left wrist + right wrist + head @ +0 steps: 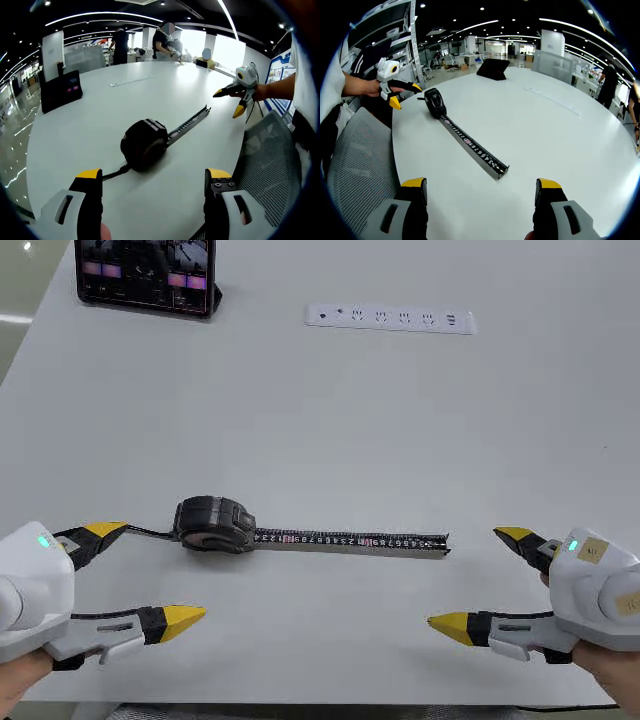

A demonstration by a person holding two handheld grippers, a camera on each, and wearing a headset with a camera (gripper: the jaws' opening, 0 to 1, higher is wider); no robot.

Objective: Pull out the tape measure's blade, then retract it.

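First, head view: the tape measure (212, 525) lies on the white table (330, 410), with its black case to the left and its blade (350, 540) drawn out flat along the tabletop to the right, the end hook free. The left gripper (155, 572) sits at the near-left edge, jaws spread wide and holding nothing. Its upper tip is close to the thin strap (150, 531) trailing from the case (touching or not, cannot tell). The right gripper (471, 578) is at the near right, jaws likewise wide and empty, a little beyond the blade's end. A tablet (148, 275) and a power strip (390, 317) sit at the far side. Left gripper view: the case is just ahead between the wide-set jaws, the blade running away toward the other gripper; a mesh chair (270, 155) stands beside the table. Right gripper view: the blade's hooked end is nearest, ahead between the open jaws, numbered face up, with the case at the far end near the left gripper.
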